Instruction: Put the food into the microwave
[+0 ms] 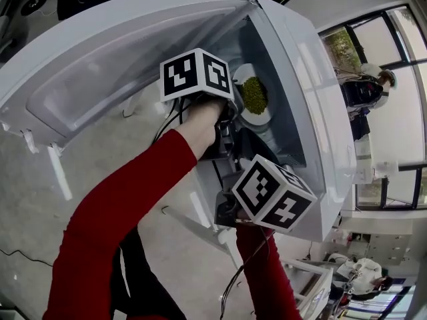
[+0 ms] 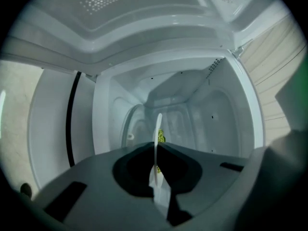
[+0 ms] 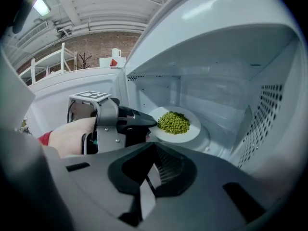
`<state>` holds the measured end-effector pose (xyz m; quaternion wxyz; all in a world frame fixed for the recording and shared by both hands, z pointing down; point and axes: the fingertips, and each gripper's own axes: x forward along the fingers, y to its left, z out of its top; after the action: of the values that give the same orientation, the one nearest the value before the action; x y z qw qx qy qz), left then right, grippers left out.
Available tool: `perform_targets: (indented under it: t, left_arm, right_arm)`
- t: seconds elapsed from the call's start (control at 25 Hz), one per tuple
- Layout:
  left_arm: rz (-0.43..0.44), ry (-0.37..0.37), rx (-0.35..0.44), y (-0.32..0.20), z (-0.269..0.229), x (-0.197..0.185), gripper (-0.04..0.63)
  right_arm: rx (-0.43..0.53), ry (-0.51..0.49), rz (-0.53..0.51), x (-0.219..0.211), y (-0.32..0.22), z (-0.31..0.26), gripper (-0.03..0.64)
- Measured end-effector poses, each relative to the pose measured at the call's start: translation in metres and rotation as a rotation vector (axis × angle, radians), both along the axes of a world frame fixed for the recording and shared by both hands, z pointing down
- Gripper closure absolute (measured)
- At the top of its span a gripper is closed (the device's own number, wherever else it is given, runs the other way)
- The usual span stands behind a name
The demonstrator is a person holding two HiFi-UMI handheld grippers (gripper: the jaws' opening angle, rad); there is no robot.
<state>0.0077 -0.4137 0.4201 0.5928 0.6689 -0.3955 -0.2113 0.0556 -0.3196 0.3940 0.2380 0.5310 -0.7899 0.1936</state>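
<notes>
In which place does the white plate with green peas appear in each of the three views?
Head view: plate upper centre, inside the microwave.
Left gripper view: plate at centre, edge-on, a thin white upright line.
Right gripper view: plate at centre, peas facing up.
Shared landmark: the microwave's white cavity.

The mouth of the microwave stood open, its door swung wide to the left. The left gripper and its plate filled the lower middle of the cavity. Above them, and toward the perforated right wall, there seemed to be clear room.
</notes>
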Motion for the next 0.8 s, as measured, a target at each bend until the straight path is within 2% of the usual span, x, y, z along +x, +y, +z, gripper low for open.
perform_targets:
  t: [0.24, 0.8]
  left_arm:
    - [0.016, -0.038, -0.006, -0.01, -0.002, 0.0, 0.575]
    - [0.11, -0.259, 0.016, -0.012, -0.002, 0.006, 0.575]
  right_arm:
    - [-0.013, -0.012, 0.007, 0.0, -0.002, 0.0, 0.603]
    - [-0.015, 0.0, 0.016, 0.0, -0.002, -0.001, 0.603]
